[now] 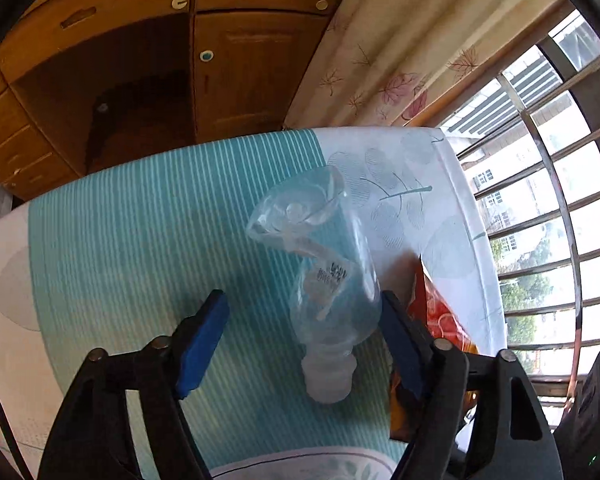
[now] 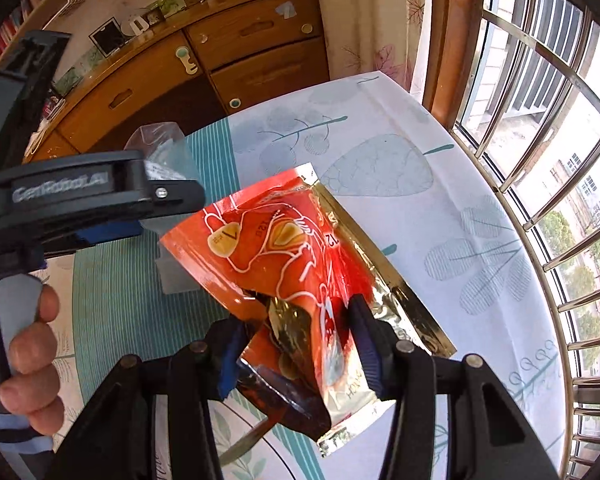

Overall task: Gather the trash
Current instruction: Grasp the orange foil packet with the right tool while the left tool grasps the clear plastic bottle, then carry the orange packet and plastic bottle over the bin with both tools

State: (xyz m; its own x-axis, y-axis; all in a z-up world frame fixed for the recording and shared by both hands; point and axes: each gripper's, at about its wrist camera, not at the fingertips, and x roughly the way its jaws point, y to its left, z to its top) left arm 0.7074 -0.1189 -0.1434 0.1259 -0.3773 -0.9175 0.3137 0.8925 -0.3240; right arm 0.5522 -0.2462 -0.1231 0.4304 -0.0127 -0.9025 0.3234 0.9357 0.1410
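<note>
A crushed clear plastic bottle [image 1: 324, 264] lies on the teal-striped tablecloth [image 1: 140, 248], its white neck toward me. My left gripper [image 1: 300, 312] straddles the bottle's lower part. Its right pad [image 1: 400, 344] sits against the bottle and its left pad [image 1: 202, 340] stands clear, so it is open. A red and gold snack bag [image 2: 292, 248] is pinched at its lower end in my right gripper [image 2: 296, 320], which is shut on it. The bag [image 1: 440, 320] also shows just right of the left gripper. In the right wrist view a hand [image 2: 32, 360] holds the left gripper [image 2: 112, 236], with the bottle [image 2: 160, 148] behind it.
The table's far edge faces a wooden cabinet [image 1: 228, 72] with drawers. A barred window [image 2: 560, 160] and a leaf-print curtain [image 1: 400, 60] run along the right side. A round white rim [image 1: 300, 464] sits at the near edge of the cloth.
</note>
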